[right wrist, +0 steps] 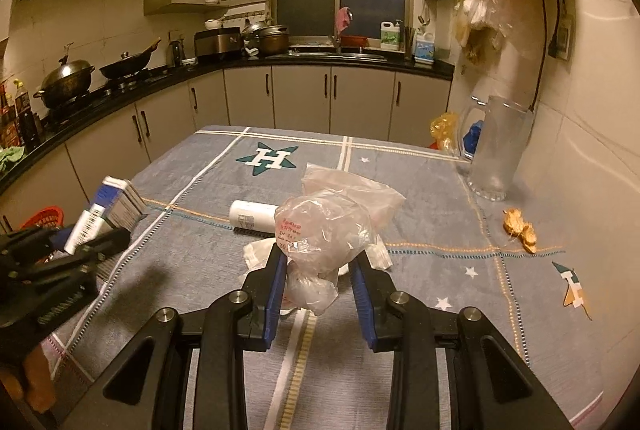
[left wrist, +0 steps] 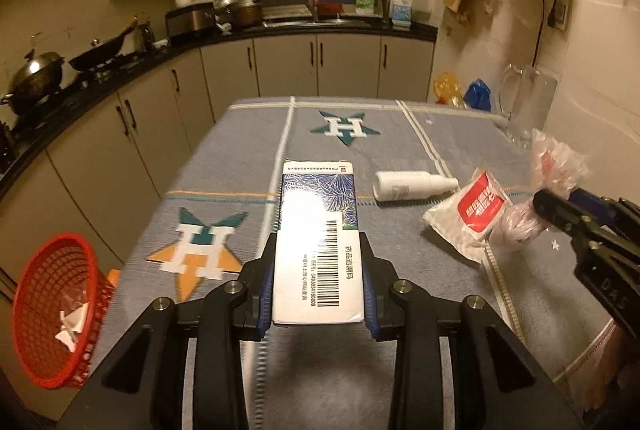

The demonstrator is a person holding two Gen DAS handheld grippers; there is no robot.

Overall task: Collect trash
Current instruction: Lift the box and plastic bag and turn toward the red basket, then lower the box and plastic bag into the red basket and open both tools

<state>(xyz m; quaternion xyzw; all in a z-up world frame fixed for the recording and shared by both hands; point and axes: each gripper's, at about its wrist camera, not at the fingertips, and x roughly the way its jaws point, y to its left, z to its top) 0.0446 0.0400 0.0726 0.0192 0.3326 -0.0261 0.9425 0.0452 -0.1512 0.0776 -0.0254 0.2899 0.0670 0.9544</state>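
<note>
The medicine box (left wrist: pixel 318 242) with a barcode is pinched between the blue pads of the left gripper (left wrist: pixel 319 270), lifted above the grey star-patterned tablecloth (left wrist: pixel 240 158). The right gripper (right wrist: pixel 320 270) clamps a crumpled clear plastic bag (right wrist: pixel 324 230). Beyond the box lie a white spray bottle (left wrist: pixel 412 184) and a red-and-white sachet (left wrist: pixel 468 214). Left of the box, off the table's edge, sits a red mesh basket (left wrist: pixel 48 270) holding paper scraps.

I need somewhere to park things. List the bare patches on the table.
Free: the grey tablecloth between the teal star print and the clear glass pitcher; also the near right corner below the orange peel scraps. Crowded: the middle, around the white plastic bottle and white sachet.
</note>
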